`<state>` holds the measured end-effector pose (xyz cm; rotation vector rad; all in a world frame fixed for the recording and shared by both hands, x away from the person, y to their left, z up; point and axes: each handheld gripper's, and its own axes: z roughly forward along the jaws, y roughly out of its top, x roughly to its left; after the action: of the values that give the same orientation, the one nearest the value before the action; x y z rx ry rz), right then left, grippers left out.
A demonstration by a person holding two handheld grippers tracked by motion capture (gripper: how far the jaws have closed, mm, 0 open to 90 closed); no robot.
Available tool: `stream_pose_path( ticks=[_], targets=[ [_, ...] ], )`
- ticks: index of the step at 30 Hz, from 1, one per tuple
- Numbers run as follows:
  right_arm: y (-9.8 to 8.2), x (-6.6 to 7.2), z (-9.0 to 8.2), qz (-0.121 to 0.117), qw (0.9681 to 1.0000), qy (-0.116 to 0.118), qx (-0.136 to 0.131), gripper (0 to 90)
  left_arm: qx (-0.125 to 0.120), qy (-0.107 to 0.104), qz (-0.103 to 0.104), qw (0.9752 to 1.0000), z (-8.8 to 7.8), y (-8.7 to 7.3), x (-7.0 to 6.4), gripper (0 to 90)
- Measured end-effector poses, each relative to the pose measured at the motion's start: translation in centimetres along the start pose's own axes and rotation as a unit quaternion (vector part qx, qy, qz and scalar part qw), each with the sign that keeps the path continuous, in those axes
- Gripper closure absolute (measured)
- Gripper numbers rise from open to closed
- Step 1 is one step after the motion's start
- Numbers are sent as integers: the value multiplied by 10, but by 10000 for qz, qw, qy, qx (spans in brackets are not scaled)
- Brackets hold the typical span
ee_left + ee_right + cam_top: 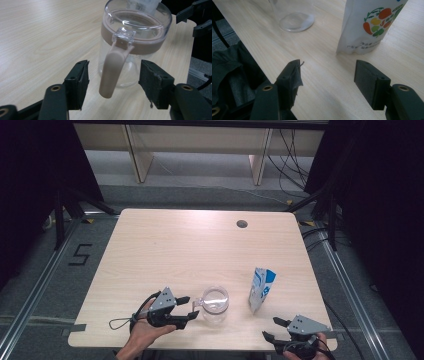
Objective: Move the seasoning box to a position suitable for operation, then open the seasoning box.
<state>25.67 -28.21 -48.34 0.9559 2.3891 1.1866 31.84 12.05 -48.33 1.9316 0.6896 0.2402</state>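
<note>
A clear glass jar (pixel 215 304) with a brownish band and a clear lid (pixel 140 17) stands near the table's front edge. Its tan handle (pixel 112 72) points toward my left gripper (pixel 190 307). That handle hangs between the two open jaws of the left gripper (pixel 113 82), with a gap on each side and no pad touching it. A white and blue pouch (pixel 261 290), printed with vegetables (pixel 372 25), stands upright to the right of the jar. My right gripper (pixel 270 328) is open near the front right corner, and its jaws (pixel 328 80) face the pouch's foot with nothing between them.
The light wooden table (pixel 190 245) has a round cable hole (pixel 242 224) at the back right. Its front edge lies just under both hands. Dark cloth (pixel 232 72) hangs below the edge by the right gripper. Black frame legs and cables stand around the table.
</note>
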Motion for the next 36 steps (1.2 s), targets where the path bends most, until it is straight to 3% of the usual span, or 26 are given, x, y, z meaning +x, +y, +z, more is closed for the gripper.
stream_pose_path(
  ticks=[3,5,6,7,11,14,15,17,21,24,28,29,31,36],
  targets=[
    [-1,-1,-1,25,9999,-106,-56,367,0,78,-128,9999,-5,-1,-2,360],
    [-1,-2,0,31,9999,112,-59,357,-29,147,-191,9997,-7,1,-3,346],
    [-1,-2,0,39,10000,-9,-87,347,-53,135,-313,9994,-8,1,-4,338],
    [-2,-1,-1,72,9999,-103,-116,340,-87,143,-277,9995,-9,1,-4,334],
    [-3,-3,-1,167,9998,-43,-133,320,-82,175,-429,9989,-13,3,-8,330],
    [-2,-3,-1,173,9998,-40,-133,317,-127,106,-353,9992,-14,4,-8,348],
    [-2,-2,-1,176,9998,-68,-106,316,-136,164,-443,9988,-15,4,-10,356],
    [-2,-1,-1,188,9997,-141,-89,315,-139,120,-334,9993,-17,6,-9,372],
    [-2,0,0,165,9998,-106,-95,313,-222,149,-389,9989,-20,8,-8,402],
    [-1,-1,1,144,9998,-26,-95,313,-273,139,-372,9988,-22,10,-8,455],
    [-2,2,-1,187,9997,-168,-74,313,-381,205,-292,9986,-25,16,-9,577],
    [-2,0,-1,86,9997,-183,-97,313,-403,218,-287,9985,-25,17,-9,602],
    [-2,1,-1,218,9997,-101,-44,314,-444,229,-249,9984,-26,20,-8,659],
    [-1,1,0,116,9998,-102,-94,323,-516,277,-143,9982,-28,26,-7,781]
  ],
)
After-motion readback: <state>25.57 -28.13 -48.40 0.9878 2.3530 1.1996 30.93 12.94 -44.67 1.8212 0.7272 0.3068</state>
